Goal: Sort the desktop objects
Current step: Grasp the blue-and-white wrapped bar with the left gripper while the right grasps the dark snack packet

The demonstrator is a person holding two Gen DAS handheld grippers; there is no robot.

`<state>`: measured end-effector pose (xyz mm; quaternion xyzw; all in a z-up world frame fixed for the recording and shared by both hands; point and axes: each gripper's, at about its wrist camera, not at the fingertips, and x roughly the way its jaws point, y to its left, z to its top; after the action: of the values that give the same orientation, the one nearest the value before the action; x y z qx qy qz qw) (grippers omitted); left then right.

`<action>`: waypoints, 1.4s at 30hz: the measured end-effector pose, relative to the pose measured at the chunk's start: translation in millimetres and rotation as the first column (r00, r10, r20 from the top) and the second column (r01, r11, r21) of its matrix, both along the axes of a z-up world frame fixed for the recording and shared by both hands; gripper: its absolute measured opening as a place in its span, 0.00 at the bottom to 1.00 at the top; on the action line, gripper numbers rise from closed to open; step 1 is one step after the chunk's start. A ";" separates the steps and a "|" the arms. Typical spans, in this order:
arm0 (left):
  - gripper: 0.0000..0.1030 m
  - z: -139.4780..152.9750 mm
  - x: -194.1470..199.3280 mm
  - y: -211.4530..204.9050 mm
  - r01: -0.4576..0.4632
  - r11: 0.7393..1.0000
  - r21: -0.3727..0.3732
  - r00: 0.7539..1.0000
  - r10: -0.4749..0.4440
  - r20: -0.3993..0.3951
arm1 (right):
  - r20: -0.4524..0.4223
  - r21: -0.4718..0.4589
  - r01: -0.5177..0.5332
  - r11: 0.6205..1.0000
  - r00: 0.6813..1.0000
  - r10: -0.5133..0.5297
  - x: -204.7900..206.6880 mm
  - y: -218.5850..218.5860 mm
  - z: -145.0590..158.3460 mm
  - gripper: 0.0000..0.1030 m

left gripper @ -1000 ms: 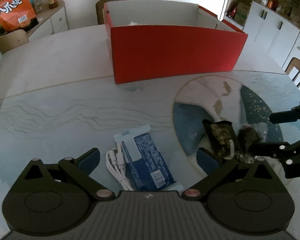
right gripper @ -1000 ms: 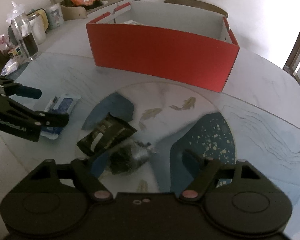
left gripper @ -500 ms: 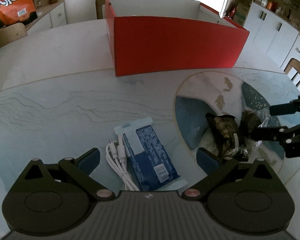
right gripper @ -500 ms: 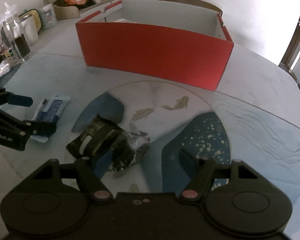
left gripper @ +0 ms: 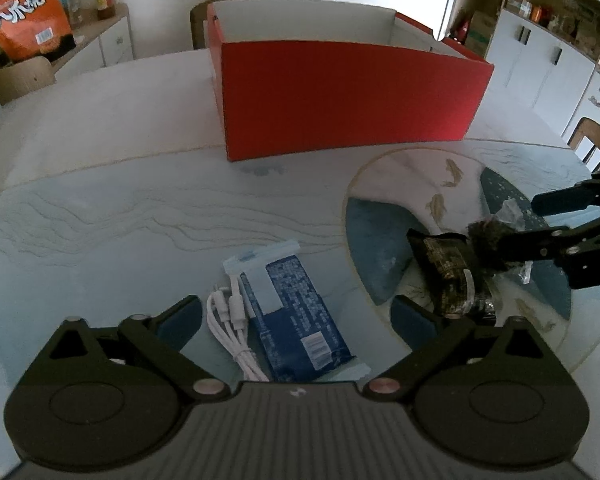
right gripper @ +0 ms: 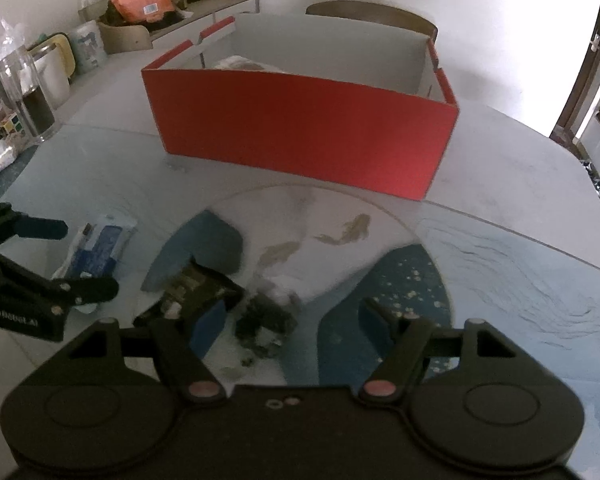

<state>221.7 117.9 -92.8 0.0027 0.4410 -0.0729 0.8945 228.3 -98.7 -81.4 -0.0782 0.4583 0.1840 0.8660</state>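
One red box (right gripper: pixel 300 148) sits at the back of my table (left gripper: pixel 100 216) — cardboard, white inside, with something pale I can't make out. My left gripper (left gripper: pixel 296 316) is wide but closing around a flat blue pack (left gripper: pixel 296 320) and white cable (left gripper: pixel 232 328). My right gripper (right gripper: pixel 292 316) stands open around a crinkly dark bag (right gripper: pixel 266 320).

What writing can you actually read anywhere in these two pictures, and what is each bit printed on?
"八爪烧": big white characters on the orange snack bag on the sideboard, as best they read.
"GenRobot.AI", roughly; the first letters are soft: white lettering on the left hand-held gripper, seen from the right camera.
Blue packet: dense white print and a barcode label, too small to read.
Dark snack wrapper: pale print, too blurred to read.
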 end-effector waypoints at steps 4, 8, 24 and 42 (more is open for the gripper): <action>0.92 1.0 -2.6 2.7 -0.008 1.000 -0.002 1.000 0.008 0.017 | -0.012 -0.011 0.002 1.000 1.000 -0.002 2.5 6.8 -7.6 0.70; 0.88 1.8 -3.6 6.2 -0.013 1.000 -0.007 0.999 0.013 0.031 | -0.028 -0.022 0.009 1.000 1.000 -0.009 3.7 9.1 -14.1 0.69; 0.68 16.9 -7.0 1.0 -0.009 1.000 -0.019 0.997 0.011 0.071 | -0.055 -0.039 0.026 0.999 0.998 -0.028 8.6 11.0 -22.5 0.60; 0.67 4.2 -3.0 -5.9 0.029 0.999 -0.019 0.999 -0.028 0.036 | -0.072 -0.049 0.028 0.998 0.997 -0.032 14.1 13.9 -31.1 0.60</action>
<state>218.7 111.9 -88.5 0.0017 0.4242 -0.0900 0.9011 242.4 -84.8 -112.4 -0.0854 0.4951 0.1626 0.8492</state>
